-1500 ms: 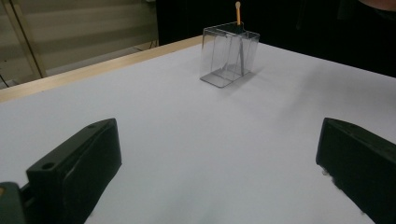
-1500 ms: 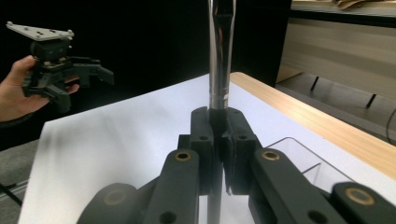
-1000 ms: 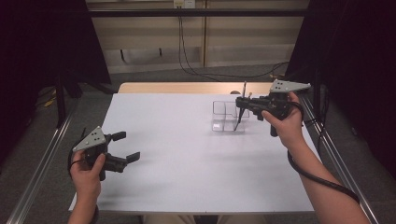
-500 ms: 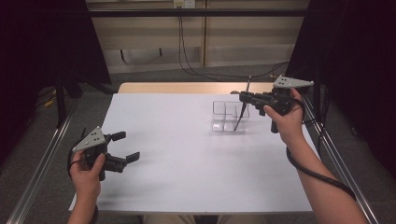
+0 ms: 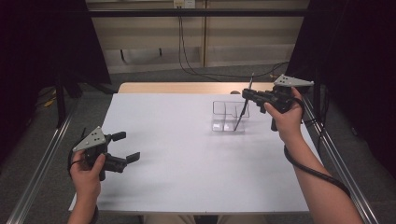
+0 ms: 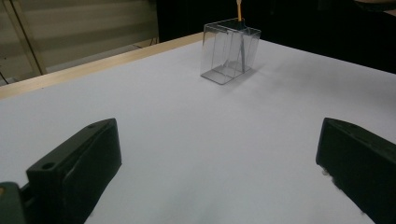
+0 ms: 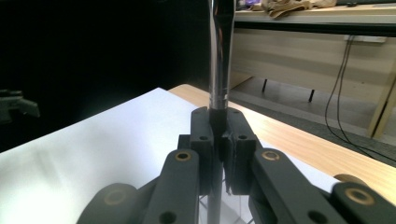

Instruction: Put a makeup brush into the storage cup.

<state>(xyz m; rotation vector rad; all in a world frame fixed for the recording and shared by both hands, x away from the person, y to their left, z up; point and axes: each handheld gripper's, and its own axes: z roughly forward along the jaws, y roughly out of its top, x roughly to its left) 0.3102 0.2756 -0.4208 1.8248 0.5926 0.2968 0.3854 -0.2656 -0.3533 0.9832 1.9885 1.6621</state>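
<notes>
A clear plastic box [image 5: 228, 116] with a divider inside stands on the white table [image 5: 187, 154] at the back right. My right gripper [image 5: 246, 95] hovers just above its right side, shut on a thin dark rod [image 5: 240, 116] that slants down into the box. In the right gripper view the jaws [image 7: 219, 126] pinch a shiny metal stretch of the rod [image 7: 220, 56]. In the left gripper view the box [image 6: 229, 51] stands far ahead, with an orange end of the rod [image 6: 238, 7] above it. My left gripper [image 5: 127, 146] rests open near the table's front left, nothing between its jaws [image 6: 217, 149].
A wooden strip [image 5: 187, 87] runs along the table's far edge. Metal rails [image 5: 42, 163] flank both sides. Cables [image 5: 196, 70] lie on the floor behind. White tabletop stretches between the left gripper and the box.
My right gripper has risen a little and shifted right with the rod, whose lower end stays in the box. The left gripper has not moved.
</notes>
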